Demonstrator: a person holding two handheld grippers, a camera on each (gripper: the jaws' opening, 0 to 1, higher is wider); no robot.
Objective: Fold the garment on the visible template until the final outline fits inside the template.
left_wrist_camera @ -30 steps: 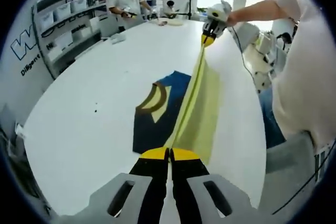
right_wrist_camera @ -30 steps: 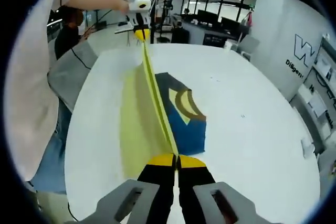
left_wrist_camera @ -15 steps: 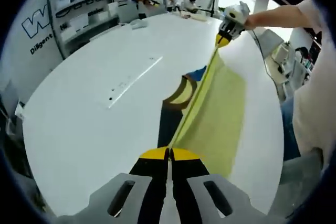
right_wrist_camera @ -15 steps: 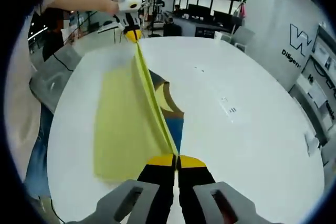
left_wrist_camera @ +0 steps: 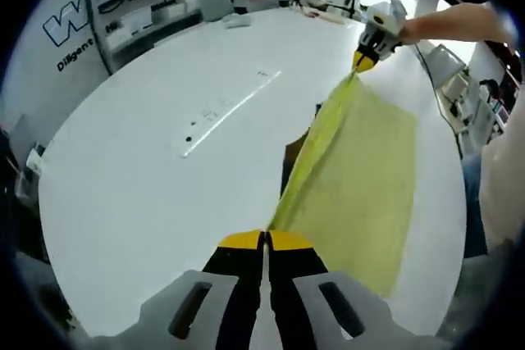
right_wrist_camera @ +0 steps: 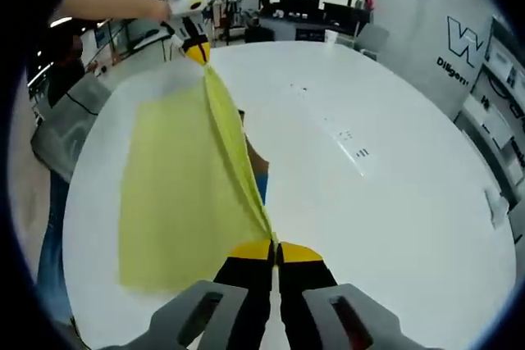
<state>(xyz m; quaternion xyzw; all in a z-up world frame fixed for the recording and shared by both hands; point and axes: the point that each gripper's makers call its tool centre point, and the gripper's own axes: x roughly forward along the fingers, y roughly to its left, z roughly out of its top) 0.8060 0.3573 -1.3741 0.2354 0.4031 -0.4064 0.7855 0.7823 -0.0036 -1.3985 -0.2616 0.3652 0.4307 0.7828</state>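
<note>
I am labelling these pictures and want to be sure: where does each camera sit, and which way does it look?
Left gripper view: rides on the left gripper, looking along the stretched yellow garment toward the right gripper; a forearm shows.
Right gripper view: rides on the right gripper, looking back toward the left gripper; an arm shows.
Shared: garment, white table, both grippers.

Yellow garment (left_wrist_camera: 353,170) now nearly covers blue template (right_wrist_camera: 261,182).

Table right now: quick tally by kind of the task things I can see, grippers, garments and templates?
Grippers: 2, left gripper and right gripper, each shut on the garment
Garments: 1, yellow garment stretched between them above the white table
Templates: 1, dark template, mostly hidden under the cloth
Total: 4
</note>
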